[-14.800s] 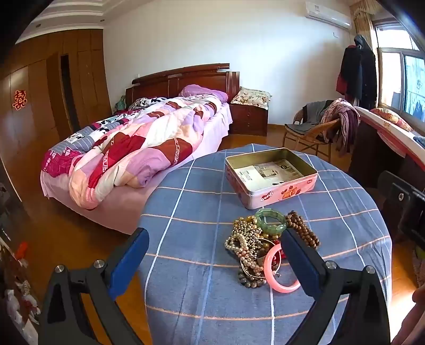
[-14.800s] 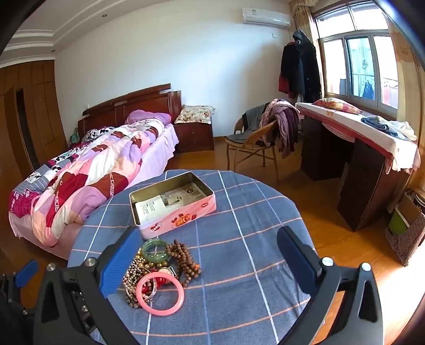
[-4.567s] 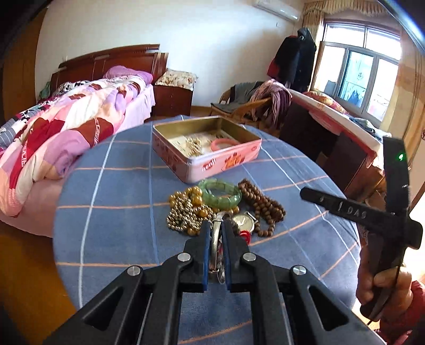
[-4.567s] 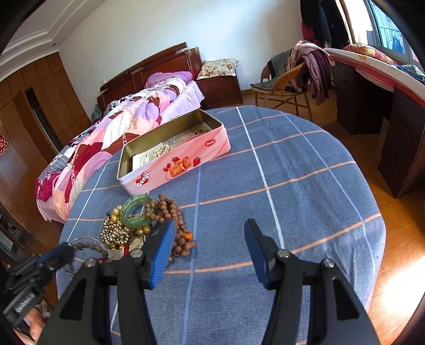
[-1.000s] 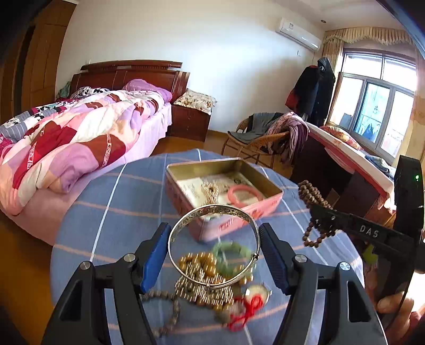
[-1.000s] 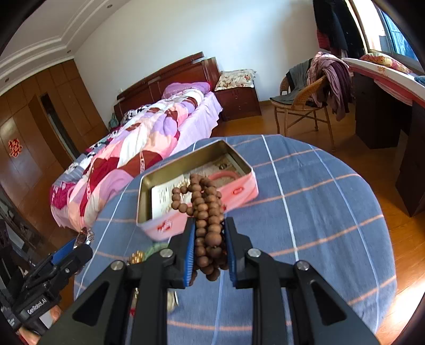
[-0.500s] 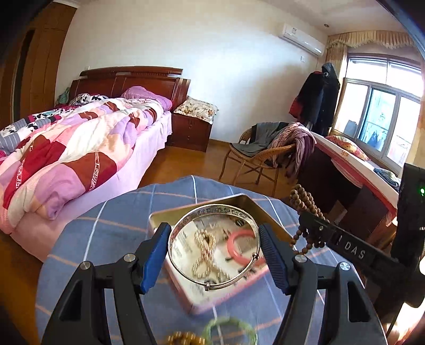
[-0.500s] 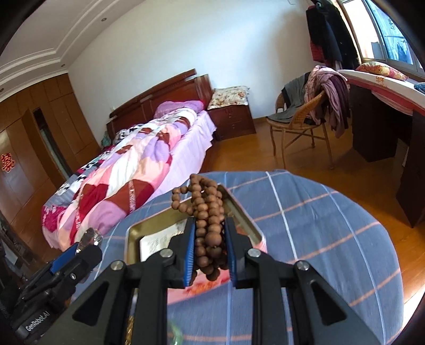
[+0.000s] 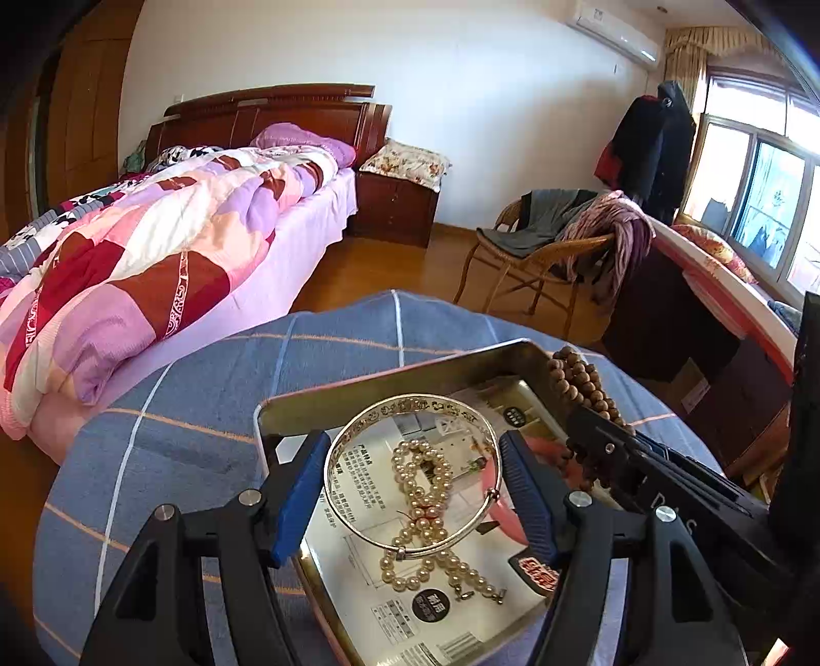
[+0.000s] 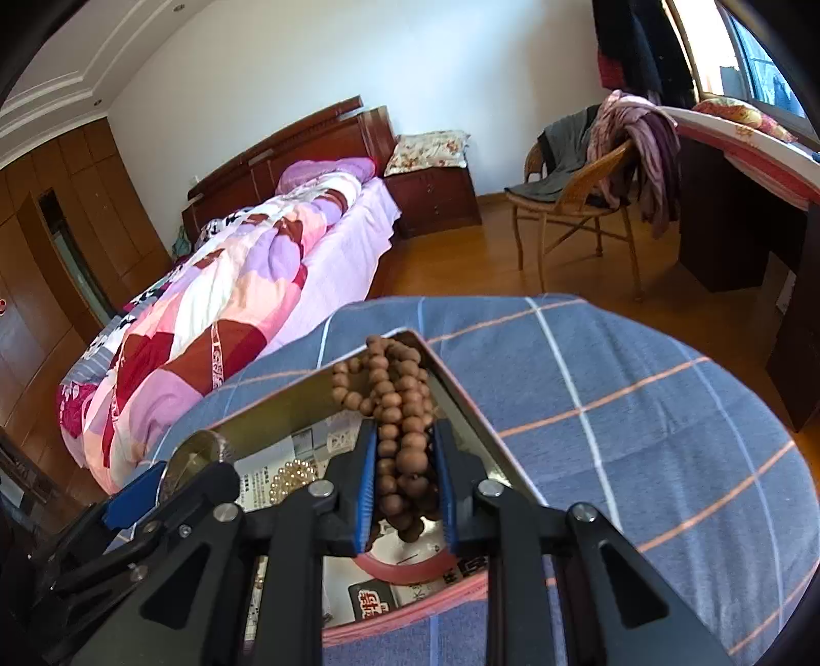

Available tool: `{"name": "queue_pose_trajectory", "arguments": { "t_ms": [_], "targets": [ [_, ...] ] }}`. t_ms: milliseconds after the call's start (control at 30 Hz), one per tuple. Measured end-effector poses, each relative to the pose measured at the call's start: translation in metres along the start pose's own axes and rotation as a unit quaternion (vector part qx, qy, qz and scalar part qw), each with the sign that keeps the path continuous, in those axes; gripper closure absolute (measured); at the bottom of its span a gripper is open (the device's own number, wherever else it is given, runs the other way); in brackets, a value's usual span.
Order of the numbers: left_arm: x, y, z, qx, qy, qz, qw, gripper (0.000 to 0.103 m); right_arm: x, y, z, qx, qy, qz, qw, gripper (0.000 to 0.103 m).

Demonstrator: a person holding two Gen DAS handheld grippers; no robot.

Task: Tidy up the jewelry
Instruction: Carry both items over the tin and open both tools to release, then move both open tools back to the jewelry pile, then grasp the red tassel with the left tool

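A bedroom with a round surface (image 9: 195, 410) in the foreground, covered by a blue cloth crossed with white and orange lines. On it sits an open metal tin (image 9: 389, 379) with pink outer walls and printed paper lining its floor. The left tool (image 9: 412, 474) hovers over the tin, its blue pads spread wide and pressing on either side of a silver bangle (image 9: 410, 404), held flat above the tin's inside. Below the bangle, a pearl strand (image 9: 425, 507) lies looped on the paper, and a pink bangle (image 9: 505, 517) rests in the tin, partly hidden. The right tool (image 10: 405, 476) is clenched on a bunch of brown wooden beads (image 10: 397, 404), also above the tin, near its far right corner; the beads spill out past the fingertips. Behind the surface, a bed (image 9: 154, 246) with a dark wooden headboard carries a patchwork quilt in pink, purple and red. A dark nightstand (image 9: 397, 207) with a floral cushion stands beside it. A wicker chair (image 9: 538, 256) draped with clothes stands on the wooden floor, next to a dark desk under a bright window (image 9: 758, 194). An air conditioner (image 9: 615, 33) is mounted high on the white wall.
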State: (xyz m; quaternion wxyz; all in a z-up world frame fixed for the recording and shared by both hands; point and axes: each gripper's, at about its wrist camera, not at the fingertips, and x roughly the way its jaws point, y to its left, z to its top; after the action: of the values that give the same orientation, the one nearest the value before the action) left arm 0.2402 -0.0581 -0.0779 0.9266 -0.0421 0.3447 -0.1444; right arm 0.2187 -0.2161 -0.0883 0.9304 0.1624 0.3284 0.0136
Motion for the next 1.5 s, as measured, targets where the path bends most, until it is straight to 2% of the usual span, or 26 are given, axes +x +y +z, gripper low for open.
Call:
{"name": "queue_pose_trajectory", "arguments": {
  "t_ms": [100, 200, 233, 333, 467, 567, 667, 833, 1067, 1267, 1500],
  "targets": [
    [0.005, -0.001, 0.000, 0.002, 0.011, 0.010, 0.9999, 0.035, 0.003, 0.000, -0.002, 0.001, 0.007, 0.004, 1.000, 0.073],
    [0.007, 0.004, 0.002, -0.012, 0.024, 0.019, 0.9995, 0.035, 0.001, -0.008, 0.000, 0.024, 0.007, 0.011, 1.000, 0.047],
    [0.006, 0.006, 0.003, -0.023, 0.027, 0.013, 0.9993, 0.035, -0.004, -0.013, 0.001, 0.037, -0.003, 0.026, 0.999, 0.040],
    [-0.006, 0.010, 0.009, -0.042, 0.023, -0.011, 0.9988, 0.034, -0.019, -0.015, 0.003, 0.049, -0.036, 0.042, 0.997, 0.028],
    [-0.035, 0.003, 0.013, 0.002, -0.002, 0.004, 1.0000, 0.026, -0.037, -0.013, 0.004, 0.044, -0.055, 0.038, 0.997, 0.028],
    [-0.056, 0.005, 0.009, 0.026, -0.015, 0.013, 0.9995, 0.025, -0.050, -0.010, 0.000, 0.044, -0.052, 0.035, 0.997, 0.028],
    [-0.071, 0.014, -0.001, 0.023, -0.015, 0.013, 0.9995, 0.025, -0.062, -0.008, -0.013, 0.032, -0.042, 0.016, 0.998, 0.028],
    [-0.089, 0.027, -0.029, 0.022, -0.010, 0.024, 0.9994, 0.025, -0.074, -0.012, -0.035, 0.031, -0.018, 0.007, 0.999, 0.028],
    [-0.110, 0.039, -0.067, 0.004, 0.004, 0.015, 0.9999, 0.025, -0.088, -0.009, -0.067, 0.009, 0.005, 0.001, 1.000, 0.028],
    [-0.128, 0.030, -0.090, 0.044, -0.005, 0.007, 0.9990, 0.025, -0.098, -0.004, -0.084, -0.016, 0.016, -0.005, 1.000, 0.028],
    [-0.138, 0.026, -0.114, 0.055, 0.002, -0.017, 0.9983, 0.025, -0.112, -0.006, -0.098, -0.028, 0.013, -0.018, 0.999, 0.028]
  ]
}}
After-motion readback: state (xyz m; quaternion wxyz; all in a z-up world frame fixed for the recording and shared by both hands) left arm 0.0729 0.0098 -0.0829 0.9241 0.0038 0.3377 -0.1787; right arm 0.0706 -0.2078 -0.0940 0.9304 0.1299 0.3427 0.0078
